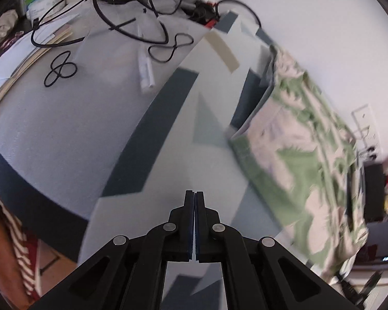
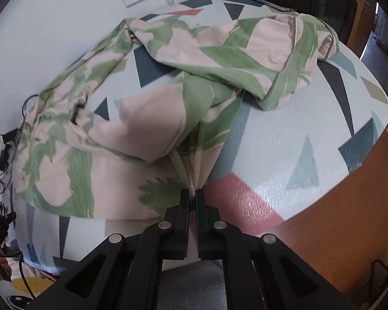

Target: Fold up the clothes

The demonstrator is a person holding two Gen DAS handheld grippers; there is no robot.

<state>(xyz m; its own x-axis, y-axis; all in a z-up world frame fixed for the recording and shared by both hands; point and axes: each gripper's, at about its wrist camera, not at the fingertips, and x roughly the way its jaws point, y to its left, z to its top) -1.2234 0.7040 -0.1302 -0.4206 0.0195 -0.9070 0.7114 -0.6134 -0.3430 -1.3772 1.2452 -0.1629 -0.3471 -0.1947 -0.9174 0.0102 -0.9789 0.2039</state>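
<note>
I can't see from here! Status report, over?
Right gripper shut on leafy garment. Left gripper shut, empty. Garment crumpled on patterned mat. Nothing blocking.

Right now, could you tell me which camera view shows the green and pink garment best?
The right wrist view: the garment spreads across the patterned mat, sharp, with a bunched edge pinched in the right gripper. The left wrist view catches only a blurred strip of it at the right side.
</note>
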